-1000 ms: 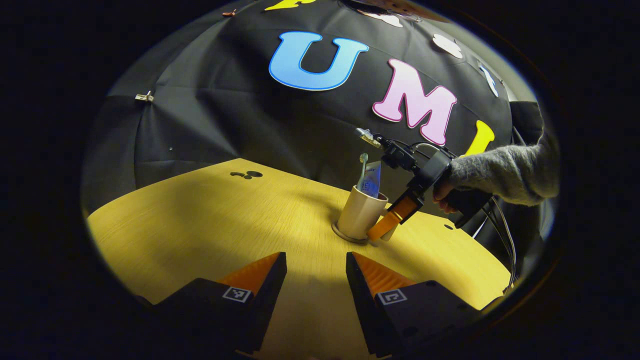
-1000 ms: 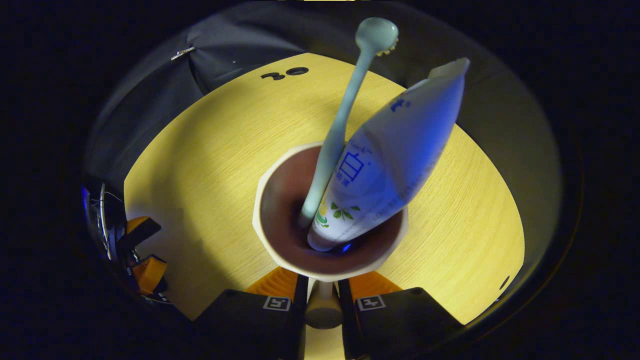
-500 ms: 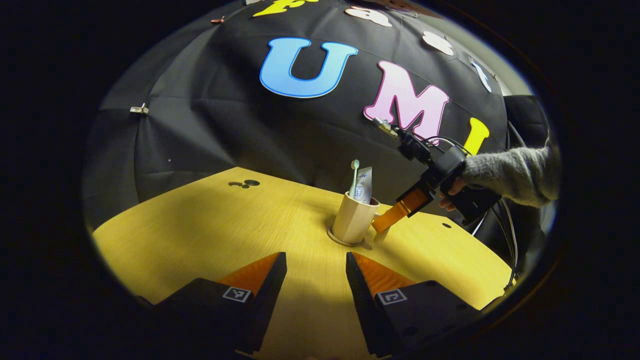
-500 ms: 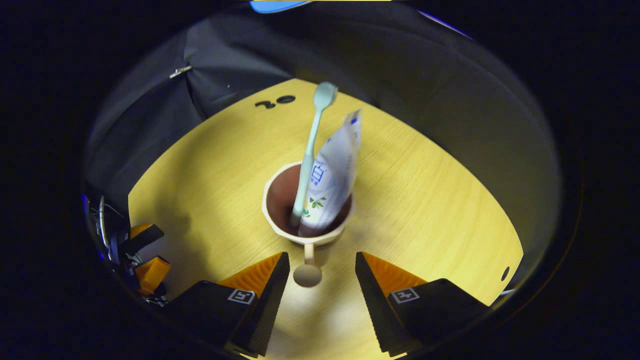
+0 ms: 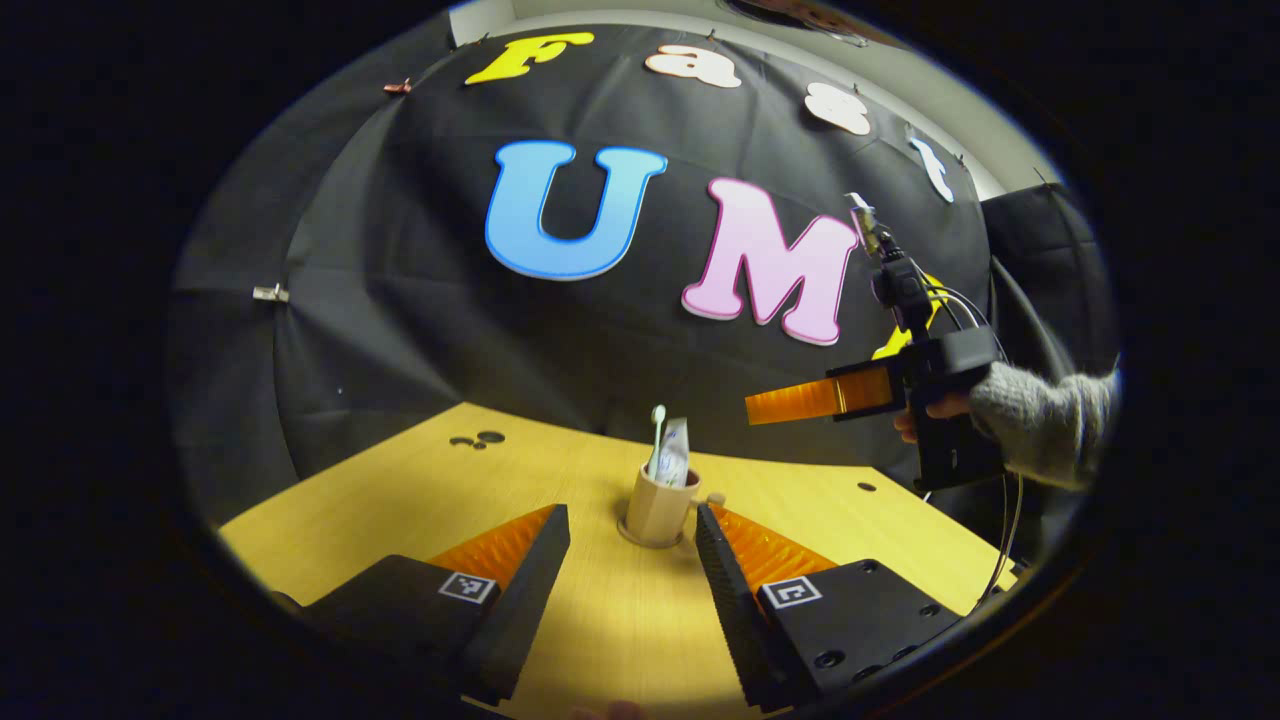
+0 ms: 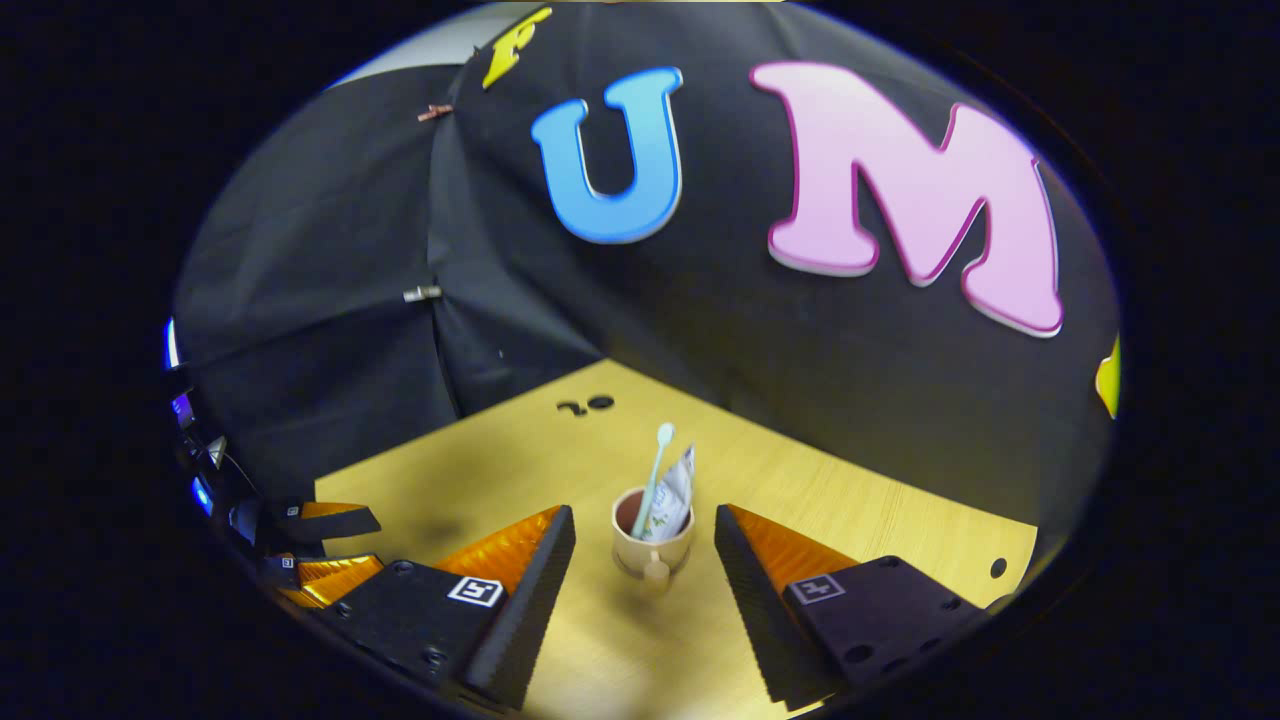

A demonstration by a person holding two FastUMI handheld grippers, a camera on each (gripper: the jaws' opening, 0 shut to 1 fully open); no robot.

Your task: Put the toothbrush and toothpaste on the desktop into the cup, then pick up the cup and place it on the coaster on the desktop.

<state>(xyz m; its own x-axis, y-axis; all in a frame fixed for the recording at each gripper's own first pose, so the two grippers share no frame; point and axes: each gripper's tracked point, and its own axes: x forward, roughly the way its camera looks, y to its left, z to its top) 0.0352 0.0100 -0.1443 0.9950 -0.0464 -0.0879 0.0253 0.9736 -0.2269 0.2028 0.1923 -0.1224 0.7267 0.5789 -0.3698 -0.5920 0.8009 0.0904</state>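
We see the cup [image 5: 658, 508] sitting upright on the coaster [image 5: 640, 539] on the bench [image 5: 400, 490], toothbrush [image 5: 656, 440] and toothpaste [image 5: 675, 462] standing inside it, leaning together against the rim; its handle knob points toward the right gripper view. Our read: the task looks finished, everything is where it belongs, so both tools are just clearing off. The left gripper [image 5: 630, 590] is released, jaws wide apart with nothing between them, hovering low over the bench with the cup framed in the gap (not touching it). The right gripper [image 6: 640, 590] is also released and empty; in the left gripper view we see it [image 5: 800, 400] held high and roughly level by a hand [image 5: 925, 412] in a grey sleeve [image 5: 1045, 430], well apart from the cup. Versus a second ago: then the right gripper was clamped on the cup handle, right at the rim; half a second ago it had let go and backed off a little; now it is lifted well up and away. The cup itself has stayed put on the coaster, contents unchanged. The left gripper has pulled back a bit too, so the cup looks smaller.
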